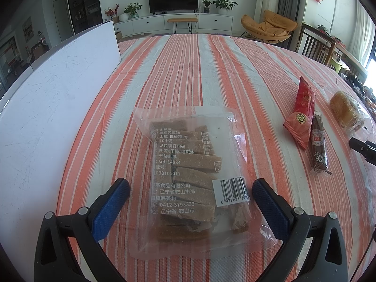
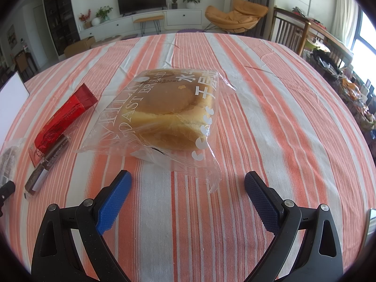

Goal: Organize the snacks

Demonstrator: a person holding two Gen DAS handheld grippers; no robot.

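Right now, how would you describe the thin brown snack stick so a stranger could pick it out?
On the orange-and-white striped tablecloth, look between the clear bag of brown fruit strips and the toast bread packet. Two slim snacks lie side by side there: a red wrapper and the brown snack stick. The stick is narrower, dark brown, in clear film with a pale label.

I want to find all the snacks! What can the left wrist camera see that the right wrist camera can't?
Only the left wrist view shows the printed label and barcode on the clear bag of brown snack bars, lying flat between the open left gripper; the right view catches just its edge.

Only the right wrist view shows the toast bread bag whole, ahead of the open right gripper.

Both show the red packet, the thin brown stick snack and the striped tablecloth.
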